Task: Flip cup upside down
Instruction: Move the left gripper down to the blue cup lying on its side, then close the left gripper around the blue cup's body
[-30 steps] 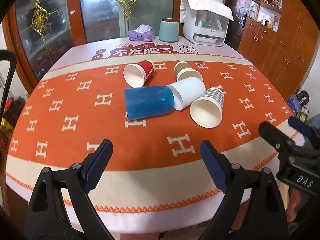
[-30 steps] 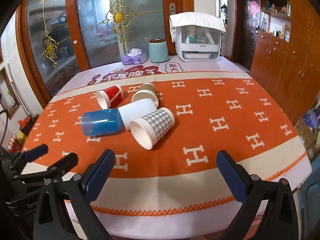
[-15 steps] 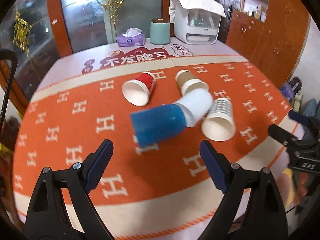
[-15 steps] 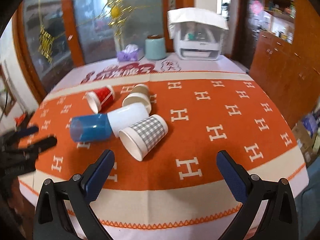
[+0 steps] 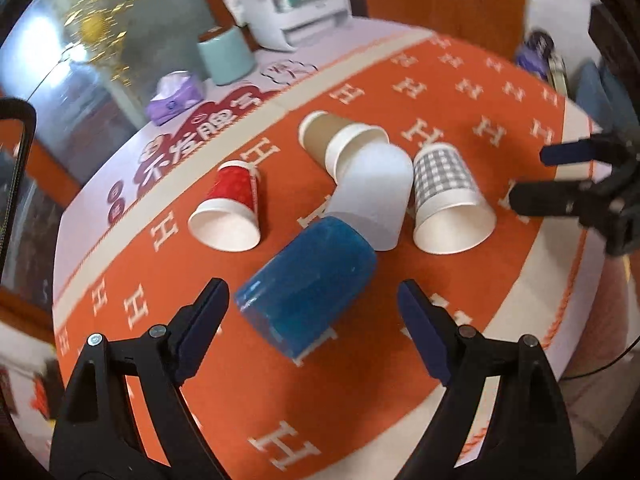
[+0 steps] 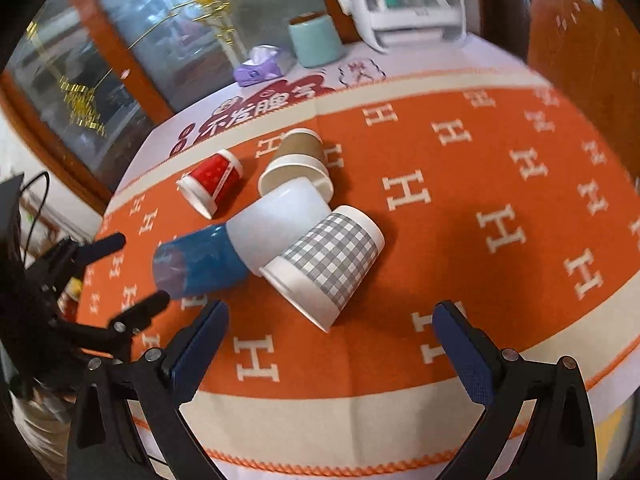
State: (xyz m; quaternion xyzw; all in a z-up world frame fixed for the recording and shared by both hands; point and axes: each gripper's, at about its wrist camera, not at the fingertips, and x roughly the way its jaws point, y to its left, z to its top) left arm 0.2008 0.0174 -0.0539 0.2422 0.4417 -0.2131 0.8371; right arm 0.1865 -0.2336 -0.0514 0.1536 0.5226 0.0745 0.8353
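Note:
Several cups lie on their sides on the orange tablecloth [image 5: 120,320]: a blue plastic cup [image 5: 308,292], a white cup [image 5: 374,196], a grey checked paper cup [image 5: 448,196], a red paper cup [image 5: 232,208] and a brown paper cup [image 5: 336,136]. My left gripper [image 5: 312,324] is open, with the blue cup just ahead between its fingers, not touching. My right gripper [image 6: 332,344] is open, just short of the checked cup [image 6: 328,264]. The blue cup [image 6: 200,260], white cup [image 6: 280,220], red cup [image 6: 212,180] and brown cup [image 6: 298,156] also show in the right wrist view.
At the table's far edge stand a teal canister [image 5: 226,56], a purple tissue pack [image 5: 174,96] and a white appliance [image 5: 292,4]. The right gripper shows at the right of the left wrist view [image 5: 580,184]. The table's front edge is close below both grippers.
Both grippers have moved forward over the table toward the cups and tilted. The left one has closed in on the blue cup, the right one on the checked cup. The cups have not moved.

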